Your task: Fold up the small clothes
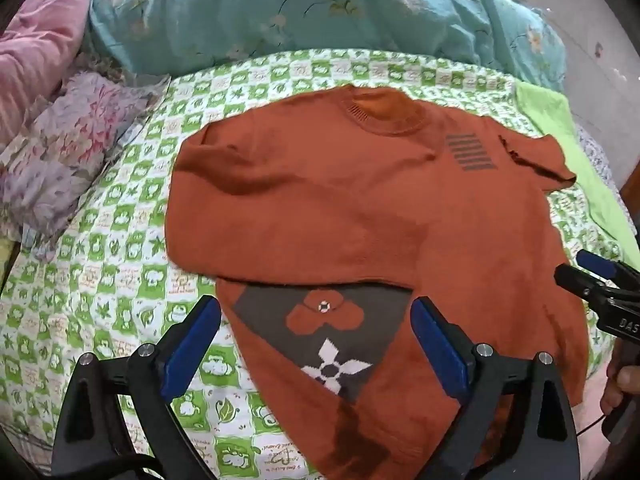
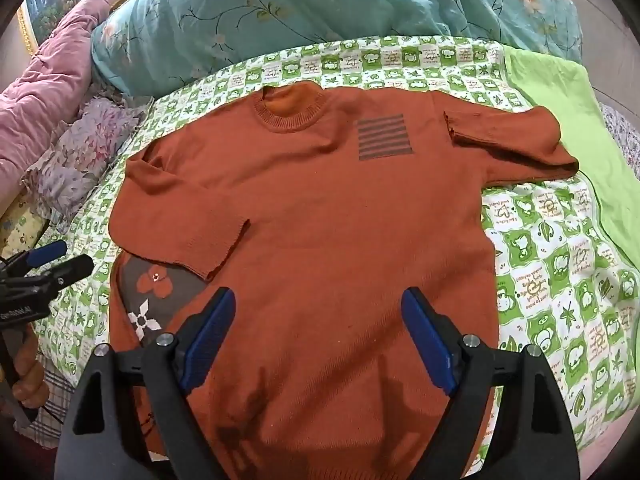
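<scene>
Between the spread fingers of the left gripper (image 1: 316,320) lies the lower body of an orange knitted sweater (image 1: 360,208), with its brown patch (image 1: 320,320) of flower motifs showing just past the fingertips. Both jaws stand wide apart with nothing pressed between the blue pads; they hang above the cloth and grip nothing. Beyond that patch, one sleeve (image 1: 248,216) is already folded in across the chest, its cuff edge lying straight over the top of the patch.

Under the right gripper (image 2: 318,308) the picture is much the same: jaws wide open, empty, poised over the plain orange hem area. Off to the outer side of its left finger the other gripper shows at the edge of the view, with part of a person's hand below it.

Farther out, past the right fingertips, the second sleeve (image 2: 516,136) sticks out sideways, bent back on itself but not laid over the body. The collar (image 2: 288,112) sits farthest away, beside a striped grey square (image 2: 384,136).

My judgement: the fold is early. One sleeve is in; the other sleeve and the body folds remain.

Everything rests on a green checked bedsheet (image 2: 560,248), with a teal quilt (image 2: 320,8) heaped at the far end.
</scene>
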Demonstrator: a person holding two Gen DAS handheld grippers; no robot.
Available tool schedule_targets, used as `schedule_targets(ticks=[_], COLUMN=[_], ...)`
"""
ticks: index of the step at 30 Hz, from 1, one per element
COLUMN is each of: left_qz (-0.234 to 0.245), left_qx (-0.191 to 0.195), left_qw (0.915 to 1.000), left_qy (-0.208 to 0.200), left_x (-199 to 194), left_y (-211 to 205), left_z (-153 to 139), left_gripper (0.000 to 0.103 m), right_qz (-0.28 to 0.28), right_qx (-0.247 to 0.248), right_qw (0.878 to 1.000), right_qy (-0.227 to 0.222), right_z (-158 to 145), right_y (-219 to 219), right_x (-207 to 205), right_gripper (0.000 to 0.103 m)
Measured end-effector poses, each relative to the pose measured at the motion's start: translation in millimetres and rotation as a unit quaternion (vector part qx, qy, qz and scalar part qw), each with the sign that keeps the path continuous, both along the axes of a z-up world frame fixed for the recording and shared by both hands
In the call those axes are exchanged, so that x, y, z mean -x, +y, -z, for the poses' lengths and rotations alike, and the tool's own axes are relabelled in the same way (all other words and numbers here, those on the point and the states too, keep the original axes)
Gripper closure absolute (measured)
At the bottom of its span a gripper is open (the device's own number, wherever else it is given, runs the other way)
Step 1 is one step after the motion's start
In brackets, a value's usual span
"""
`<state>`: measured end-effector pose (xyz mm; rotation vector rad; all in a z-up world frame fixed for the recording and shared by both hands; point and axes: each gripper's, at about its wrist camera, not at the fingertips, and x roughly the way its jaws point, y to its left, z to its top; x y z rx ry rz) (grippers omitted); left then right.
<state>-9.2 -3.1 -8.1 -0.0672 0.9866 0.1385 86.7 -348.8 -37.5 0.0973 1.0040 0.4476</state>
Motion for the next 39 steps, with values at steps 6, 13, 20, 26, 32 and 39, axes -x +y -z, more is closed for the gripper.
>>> schedule_targets(ticks=[6,13,20,26,32,39], left_qz=[-0.013,-0.014,-0.01,-0.01,-0.006,-0.004], left_qx=[-0.012,-0.006,-0.011,-0.012,-0.015,-0.016], left_qw=[0.9998,0.9998,0.9998,0.9998,0.9997,0.9997], left_qy=[0.01,0.009,0.011,0.014,0.016,0.017], left_x=[-3,-3,1,3,5,5], left_y=[-3,-4,-6,-7,-8,-9], left_z=[6,8,13,14,16,18], left_gripper=[0.007,0.007,0.007,0.007,0.007,0.007], right_qz=[-0.01,-0.01,-0.011,-0.013,-0.012,-0.011], right_qx=[0.007,0.017,0.027,0.029,0.028,0.027], right_qw=[1.0,1.0,1.0,0.999,1.0,1.0], right_qy=[-0.004,-0.008,0.003,0.004,0.005,0.005], right_z=[-4,-3,3,3,3,2], right_y=[50,60,60,61,60,59], right_x=[27,35,37,38,38,39], right_gripper=[0.018,0.018,0.018,0.018,0.018,0.018])
